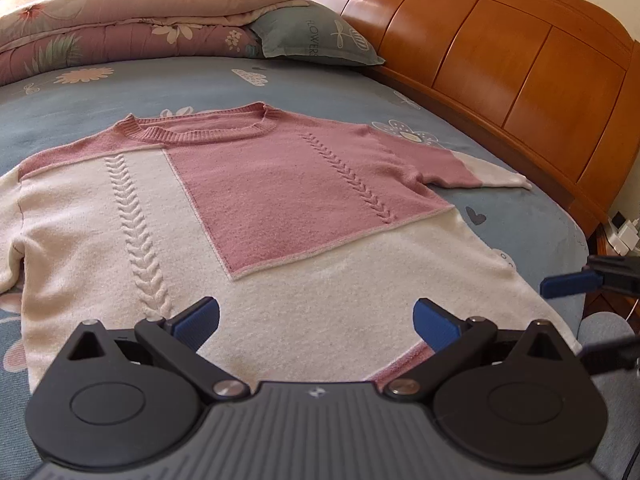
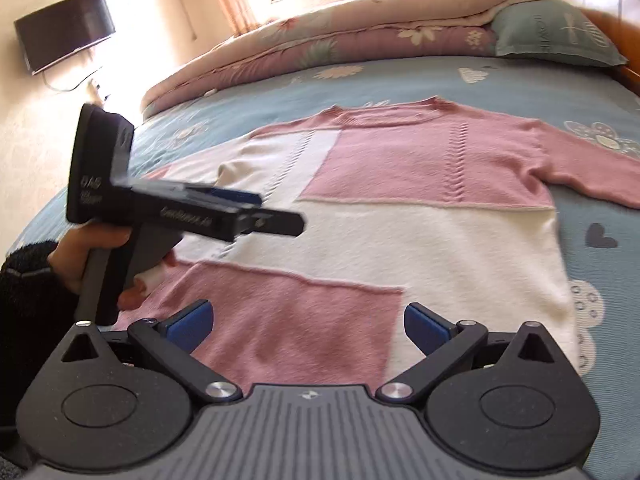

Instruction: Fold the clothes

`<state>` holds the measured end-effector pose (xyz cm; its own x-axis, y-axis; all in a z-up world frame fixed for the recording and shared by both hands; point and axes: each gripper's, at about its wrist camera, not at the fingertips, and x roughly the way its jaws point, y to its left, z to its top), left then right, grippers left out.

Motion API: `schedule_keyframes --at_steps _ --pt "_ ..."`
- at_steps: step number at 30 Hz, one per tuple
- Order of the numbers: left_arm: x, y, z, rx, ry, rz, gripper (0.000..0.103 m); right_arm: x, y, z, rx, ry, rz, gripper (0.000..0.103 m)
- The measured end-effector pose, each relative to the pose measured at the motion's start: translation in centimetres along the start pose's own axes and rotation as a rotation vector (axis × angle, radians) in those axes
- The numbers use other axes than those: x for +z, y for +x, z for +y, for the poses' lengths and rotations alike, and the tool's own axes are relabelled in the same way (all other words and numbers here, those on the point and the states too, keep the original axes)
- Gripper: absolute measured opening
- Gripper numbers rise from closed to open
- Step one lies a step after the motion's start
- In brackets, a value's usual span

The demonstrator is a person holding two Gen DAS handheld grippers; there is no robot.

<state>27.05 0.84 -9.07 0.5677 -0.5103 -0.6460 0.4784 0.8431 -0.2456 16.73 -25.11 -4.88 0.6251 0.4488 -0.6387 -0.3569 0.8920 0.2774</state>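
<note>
Left wrist view is showing both tools, left tool (image 1: 316, 322) and right tool (image 2: 306, 326), hovering apart over the sweater (image 1: 280, 200); gripping the six o'clock hem corners evenly looks best.

home bedroom | bed (image 1: 360, 80) | wooden headboard (image 1: 500, 60) | pillow (image 1: 316, 36) | quilt (image 1: 120, 28)

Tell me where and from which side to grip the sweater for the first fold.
Take the sweater by its outstretched pink sleeve near the cream cuff, coming from the headboard side. It lies flat and clear of the body, so the open right gripper could probably pinch it and carry it across the chest.
</note>
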Motion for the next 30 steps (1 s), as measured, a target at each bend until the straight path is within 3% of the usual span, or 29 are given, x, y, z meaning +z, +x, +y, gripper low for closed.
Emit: schedule_keyframes --at_steps 5,9,12,17,20,23,25,27,30 --pt "-0.7 1.0 -0.4 -0.018 0.022 0.036 0.102 3.4 -2.5 -10.6 -0.194 0.116 -0.07 0.103" --pt "-1.0 1.3 -0.7 -0.017 0.054 0.045 0.102 5.2 -3.1 -20.8 -0.219 0.339 -0.098 0.103" --pt "-0.6 1.1 -0.1 -0.036 0.0 0.052 0.102 6.2 -3.8 -27.6 -0.289 0.465 -0.166 0.103" --pt "-0.1 0.9 0.8 -0.043 -0.08 0.03 0.102 8.0 -4.4 -38.1 -0.319 0.665 -0.274 0.103" --pt "-0.3 1.4 0.7 -0.026 -0.067 0.028 0.102 8.8 -3.3 -42.2 -0.299 0.706 -0.312 0.103" --pt "-0.5 1.8 0.1 -0.001 -0.019 0.022 0.102 8.7 -1.2 -44.6 -0.31 0.723 -0.254 0.103" --pt "-0.5 1.9 -0.2 0.01 0.0 0.024 0.102 8.0 -0.7 -45.4 -0.365 0.701 -0.232 0.103" --pt "-0.6 2.0 -0.3 0.018 0.017 0.024 0.102 7.1 -1.4 -45.7 -0.377 0.674 -0.269 0.103" --pt "-0.6 1.9 -0.3 0.016 0.016 0.023 0.102 7.3 -2.1 -45.0 -0.557 0.642 -0.264 0.103"
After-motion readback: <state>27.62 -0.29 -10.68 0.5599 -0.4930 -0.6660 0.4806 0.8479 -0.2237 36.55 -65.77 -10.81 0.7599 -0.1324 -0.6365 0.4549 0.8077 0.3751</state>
